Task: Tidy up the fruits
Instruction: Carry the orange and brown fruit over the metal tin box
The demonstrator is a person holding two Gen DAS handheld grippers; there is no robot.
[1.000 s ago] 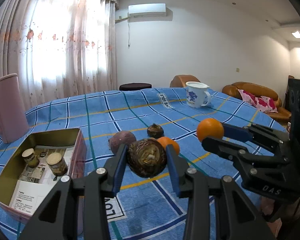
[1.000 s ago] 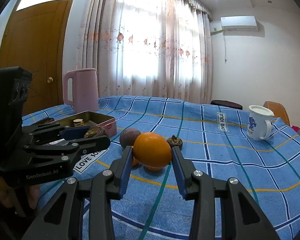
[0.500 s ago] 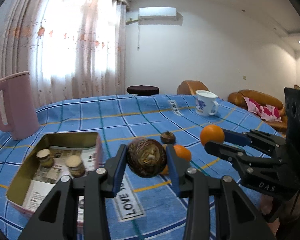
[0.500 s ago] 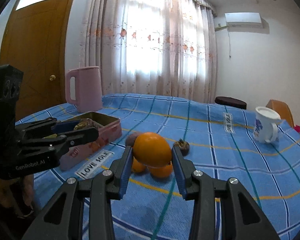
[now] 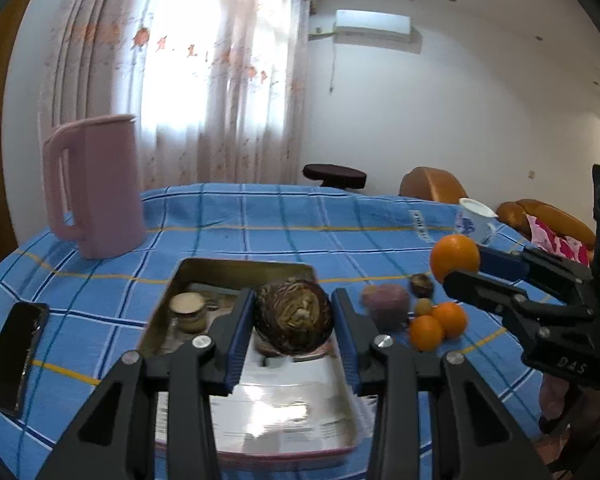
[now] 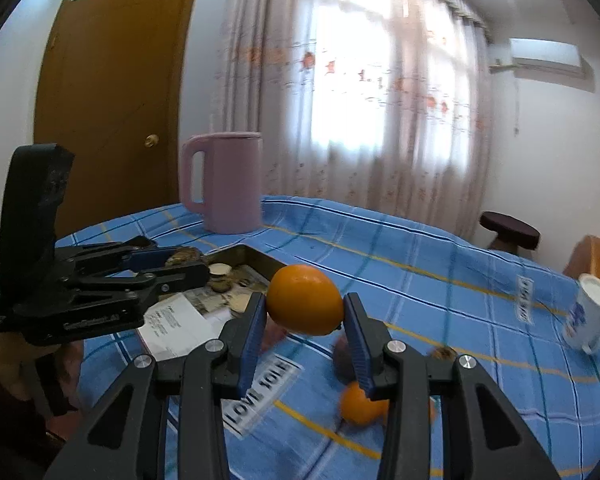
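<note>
My left gripper (image 5: 294, 322) is shut on a dark brown wrinkled fruit (image 5: 294, 320) and holds it above the open metal tin (image 5: 244, 270). My right gripper (image 6: 305, 312) is shut on a large orange (image 6: 305, 300), held in the air right of the tin (image 6: 256, 260). In the left wrist view the right gripper (image 5: 460, 266) and its orange (image 5: 455, 258) show at the right. On the blue checked cloth lie a purple fruit (image 5: 385, 306), a small dark fruit (image 5: 421, 284) and two small oranges (image 5: 438, 326).
A pink jug (image 5: 94, 188) stands behind the tin. A black phone (image 5: 14, 356) lies at the left on the cloth. A white mug (image 5: 474, 222) stands at the far right. The tin holds small jars (image 5: 188, 312) and papers (image 6: 176, 326).
Both grippers have moved left with their fruits. The left one now hangs over the tin instead of over the loose fruits; the right one has come close to the tin's corner.
</note>
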